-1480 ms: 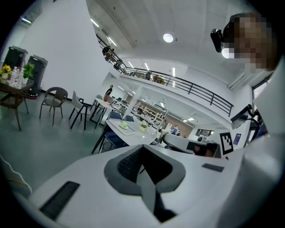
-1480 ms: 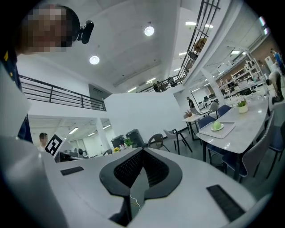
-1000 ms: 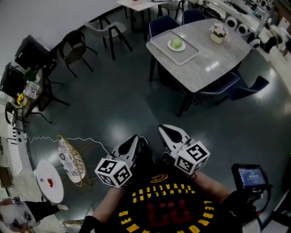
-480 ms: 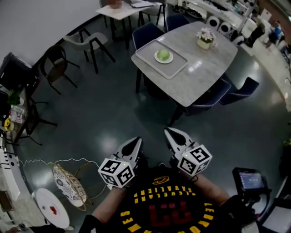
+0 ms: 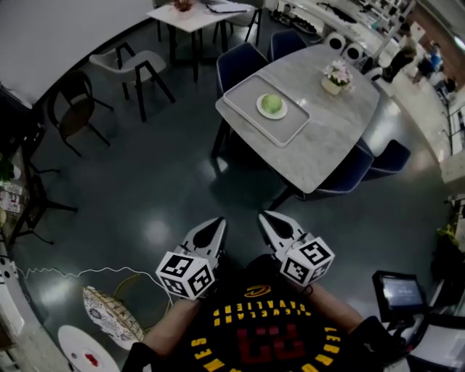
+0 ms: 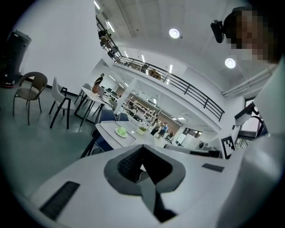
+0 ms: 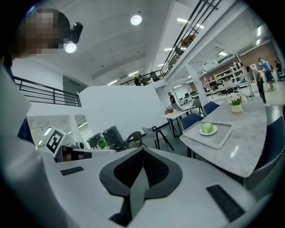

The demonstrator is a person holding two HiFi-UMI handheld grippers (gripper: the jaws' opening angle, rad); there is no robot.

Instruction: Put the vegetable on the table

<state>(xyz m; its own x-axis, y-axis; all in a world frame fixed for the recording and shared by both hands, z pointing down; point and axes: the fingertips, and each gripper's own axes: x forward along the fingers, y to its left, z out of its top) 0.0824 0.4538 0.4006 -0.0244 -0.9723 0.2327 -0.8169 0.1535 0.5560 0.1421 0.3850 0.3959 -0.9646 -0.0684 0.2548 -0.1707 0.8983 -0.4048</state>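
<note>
Vegetable [image 5: 271, 104] — round, pale green, smooth-looking — sat on a small pale round plate [image 5: 284, 112]. It was on the far table, well apart from both grippers.

Nearest in the head view: a black shirt [image 5: 254, 330] with yellow and red print. In front of it, both grippers were held side by side, near each other but not touching.

Left gripper [image 5: 216, 222]: white hard shell tapering to a point, with a cube [image 5: 187, 275] carrying black-and-white square markers at its rear. Its own view showed dark ribbed pads and the jaws clenched tip to tip, nothing between them.

Right gripper [image 5: 266, 216]: same shape, its marker cube [image 5: 307, 261] tilted. Jaws pressed together as well, empty.

Lower right, a small dark device with a lit screen [image 5: 398, 290]. Lower left, a round white side table [image 5: 76, 347], and beside it a wire-framed thing [image 5: 109, 314] with a patterned white surface.

Floor [image 5: 152, 196]: dark, glossy, catching light reflections.

Further out, the table [image 5: 341, 127] had a pale grey marbled top with rounded corners and dark legs. Navy padded chairs [image 5: 240, 58] were tucked around it. The plate lay in a shallow rectangular grey tray [image 5: 245, 107] with a raised rim, near the table's left end.

Beyond the tray — a small pot of pale flowers [image 5: 336, 75]. Past that, a white chair [image 5: 138, 64] on black legs and a second light table [image 5: 190, 16].
</note>
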